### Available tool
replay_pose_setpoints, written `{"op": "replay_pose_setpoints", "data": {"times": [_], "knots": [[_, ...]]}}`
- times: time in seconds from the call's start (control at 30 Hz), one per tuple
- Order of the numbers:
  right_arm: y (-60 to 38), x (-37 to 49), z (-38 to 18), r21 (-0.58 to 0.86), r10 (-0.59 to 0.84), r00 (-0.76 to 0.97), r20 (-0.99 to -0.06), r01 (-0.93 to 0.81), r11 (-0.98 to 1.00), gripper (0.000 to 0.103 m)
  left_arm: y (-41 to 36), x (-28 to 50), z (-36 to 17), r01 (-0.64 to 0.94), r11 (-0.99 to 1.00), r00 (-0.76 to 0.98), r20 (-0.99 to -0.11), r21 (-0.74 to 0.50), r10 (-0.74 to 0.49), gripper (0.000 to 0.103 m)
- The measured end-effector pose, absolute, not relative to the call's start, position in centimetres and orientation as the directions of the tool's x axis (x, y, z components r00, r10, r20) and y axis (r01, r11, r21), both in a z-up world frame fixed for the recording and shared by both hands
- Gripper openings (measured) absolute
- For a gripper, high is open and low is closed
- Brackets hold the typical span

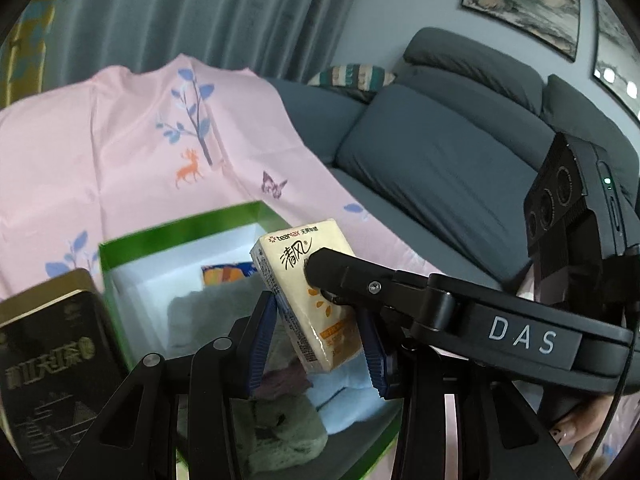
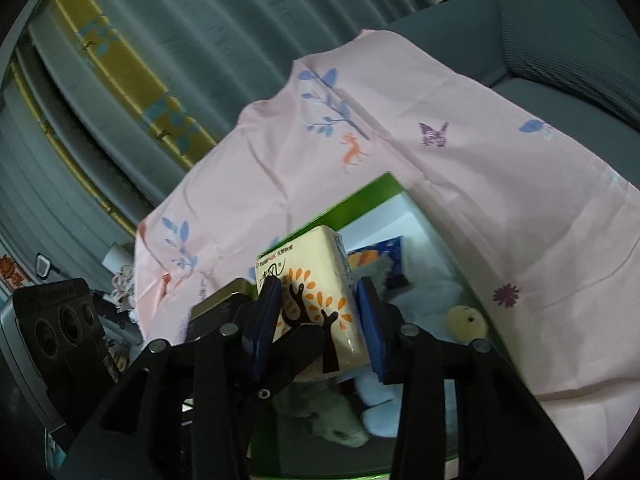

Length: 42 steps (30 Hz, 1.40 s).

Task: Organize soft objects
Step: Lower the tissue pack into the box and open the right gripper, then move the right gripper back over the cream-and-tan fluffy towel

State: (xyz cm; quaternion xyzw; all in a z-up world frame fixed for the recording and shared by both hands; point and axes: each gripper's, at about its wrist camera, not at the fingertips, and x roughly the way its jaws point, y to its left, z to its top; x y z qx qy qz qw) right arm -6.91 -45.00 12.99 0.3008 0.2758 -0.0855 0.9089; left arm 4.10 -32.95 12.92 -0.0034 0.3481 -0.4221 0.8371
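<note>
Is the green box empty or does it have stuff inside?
Not empty. The open green box already holds soft cloths, a grey plush and a small packet.

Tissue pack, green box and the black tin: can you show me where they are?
tissue pack (image 1: pixel 292 268): left wrist view, on its cream front face.
green box (image 1: pixel 180 226): left wrist view, on its far green rim.
black tin (image 1: pixel 52 340): left wrist view, on its dark lid.

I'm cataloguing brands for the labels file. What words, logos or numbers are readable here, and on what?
"DAS": on the right gripper, on its black arm.
"teanax" with "清风": on the tissue pack.
Small print low on the tissue pack: too small to read.
Gold characters on the black tin: upside down, blurred, unreadable.
</note>
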Motion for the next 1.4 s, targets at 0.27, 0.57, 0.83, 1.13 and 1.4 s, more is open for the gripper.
{"op": "replay_pose_setpoints", "data": {"times": [0.27,0.57,0.83,1.13,1.4], "knots": [[-47.0,-6.6,11.4,0.52,0.004,0.823,-0.568,0.356,0.776,0.037,-34.4,4.9,11.3,0.688,0.654,0.386,-0.607,-0.313,-0.695,0.041],[-46.3,-5.4,10.9,0.39,-0.107,0.763,-0.638,0.44,0.809,0.036,-33.7,4.9,10.4,0.62,0.731,0.44,-0.645,-0.285,-0.625,0.041],[-44.9,-6.9,12.2,0.35,-0.169,0.772,-0.613,0.457,0.818,0.057,-29.5,3.5,11.9,0.589,0.733,0.458,-0.607,-0.34,-0.649,0.045],[-41.6,-9.8,14.4,0.323,-0.223,0.819,-0.529,0.437,0.839,0.093,-22.3,0.1,14.4,0.563,0.725,0.496,-0.539,-0.397,-0.681,0.077],[-36.9,-10.1,15.9,0.232,-0.26,0.823,-0.506,0.42,0.877,0.102,-15.0,-2.8,15.6,0.446,0.833,0.655,-0.516,-0.326,-0.553,0.081]]}}
